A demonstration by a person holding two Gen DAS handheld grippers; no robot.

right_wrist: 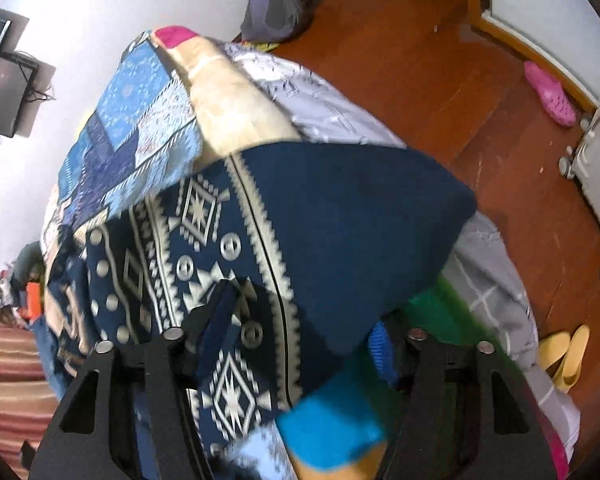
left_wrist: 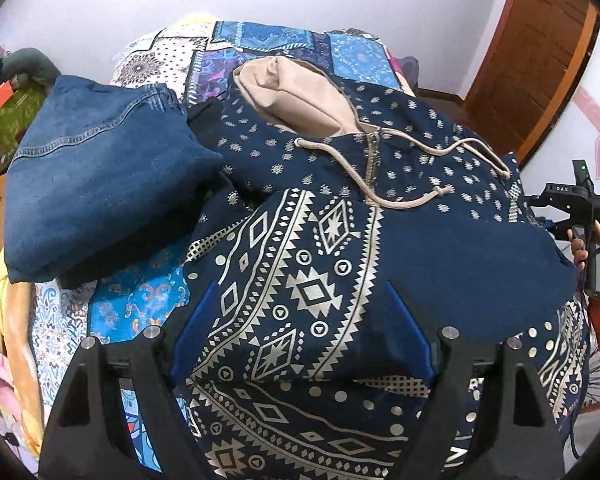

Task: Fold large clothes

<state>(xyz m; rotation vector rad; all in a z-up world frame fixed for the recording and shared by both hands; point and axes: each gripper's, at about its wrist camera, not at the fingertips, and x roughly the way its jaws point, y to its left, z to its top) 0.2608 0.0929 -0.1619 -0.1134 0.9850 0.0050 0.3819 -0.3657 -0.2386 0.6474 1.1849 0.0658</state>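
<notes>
A navy hoodie [left_wrist: 380, 216] with a silver geometric print, beige hood lining and drawcords lies on the bed, its lower part folded up over itself. My left gripper [left_wrist: 300, 332] is open, its blue pads on either side of the folded hem. In the right wrist view the same hoodie [right_wrist: 340, 220] fills the middle, blurred. My right gripper [right_wrist: 300, 320] is open with the fabric fold between its fingers; the right pad is mostly hidden under cloth. The right gripper also shows in the left wrist view [left_wrist: 580, 216], held in a hand.
A folded denim garment [left_wrist: 96, 184] lies on the patchwork bedspread [left_wrist: 260, 40] left of the hoodie. Boxes and clutter stand at the far left [left_wrist: 4, 120]. A wooden floor [right_wrist: 460, 80] with slippers [right_wrist: 564, 356] lies right of the bed; a door [left_wrist: 540, 60] is behind.
</notes>
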